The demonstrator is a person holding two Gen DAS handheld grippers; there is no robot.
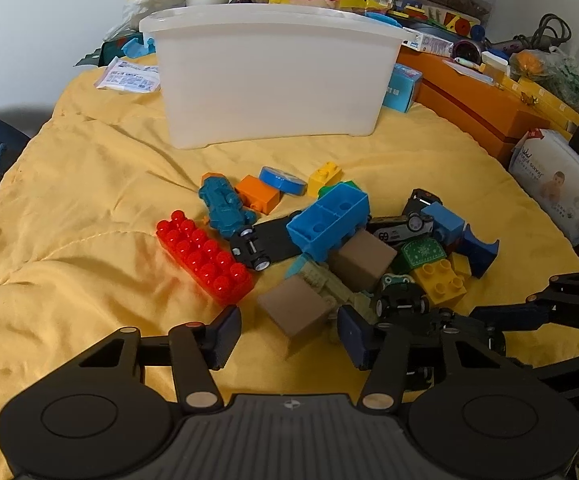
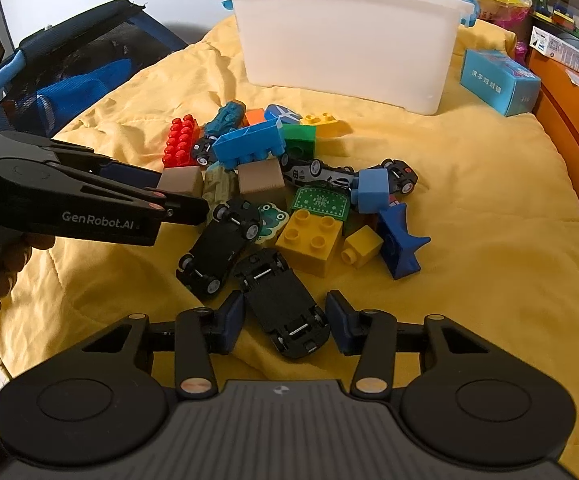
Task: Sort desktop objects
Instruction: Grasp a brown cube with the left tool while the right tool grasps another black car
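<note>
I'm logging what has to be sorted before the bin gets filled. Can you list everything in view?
storage bin: one, translucent white, behind the toy pile
quilt: one, yellow, under everything
studded brick: one, red, left of pile
open-backed brick: one, light blue, top of pile
square studded brick: one, yellow, right of the near cars
wooden cubes: two, brown, front of pile
upside-down toy cars: two, black, nearest in the right wrist view
toy vehicle: one, teal, back left
carton: one, light blue, right of bin
left hand-held gripper: black, fingers either side of a wooden cube
right hand-held gripper: black, fingers either side of a car
</note>
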